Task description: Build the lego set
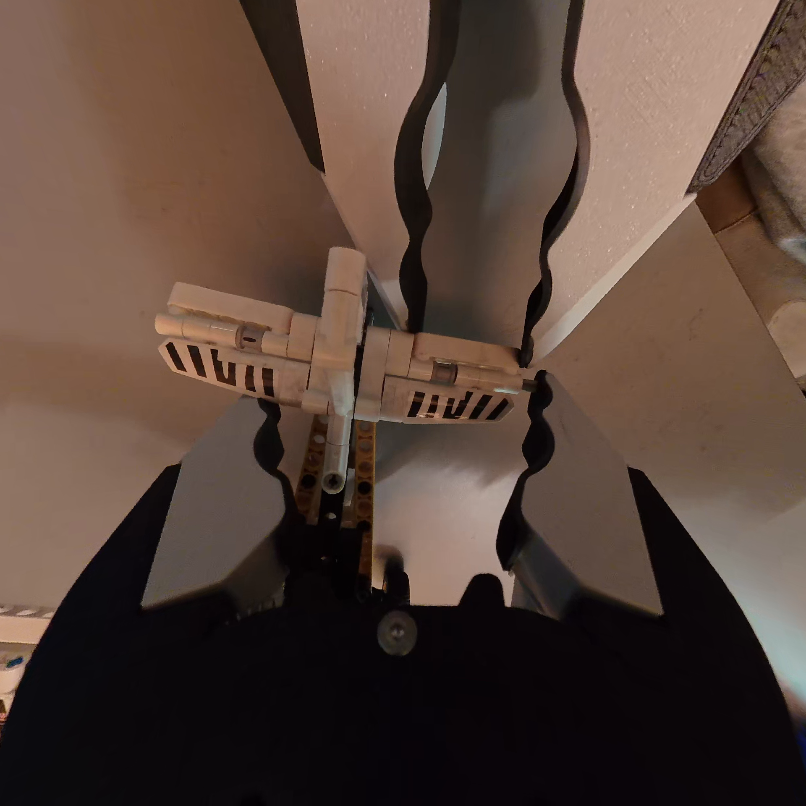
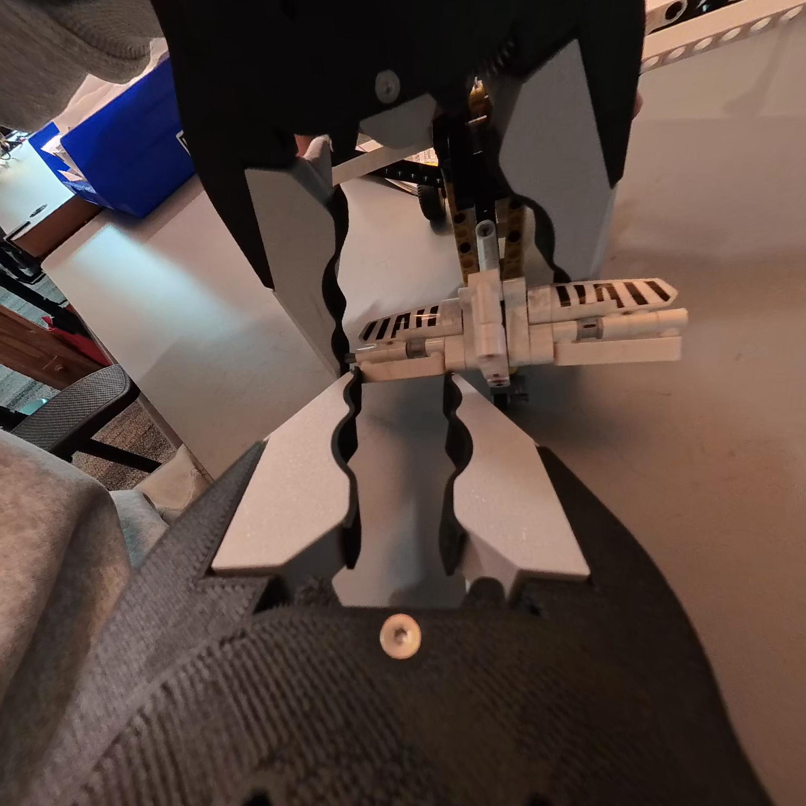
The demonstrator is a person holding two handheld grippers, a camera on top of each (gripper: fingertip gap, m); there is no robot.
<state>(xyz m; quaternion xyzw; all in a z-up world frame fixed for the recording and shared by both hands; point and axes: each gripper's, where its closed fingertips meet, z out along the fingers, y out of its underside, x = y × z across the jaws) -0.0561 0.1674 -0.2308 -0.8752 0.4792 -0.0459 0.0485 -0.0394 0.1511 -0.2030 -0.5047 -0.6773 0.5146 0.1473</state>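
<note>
A white cross-shaped Lego rotor [image 1: 336, 357] with black-striped blades sits on the end of a yellow and black beam mast [image 1: 364, 462]. My left gripper [image 1: 403, 394] is wide open. The mast runs close along its left finger, and the other side of the gap is free. My right gripper [image 2: 403, 381] faces it, half closed, with its fingertips at the two ends of one white blade section [image 2: 401, 360]. The rotor [image 2: 484, 322] and mast [image 2: 464, 244] show again in the right wrist view. The right gripper [image 1: 470, 338] comes down from the top of the left wrist view.
The model's black wheel [image 2: 429, 205] rests on the pale table [image 2: 174, 305]. A blue box [image 2: 126, 157] lies at the far left. A long white perforated beam [image 2: 719, 39] lies at the top right. A mesh chair [image 2: 74, 405] stands past the table edge. A grey sleeve [image 2: 52, 567] fills the lower left. Less than 4 cm separates the two grippers' tips.
</note>
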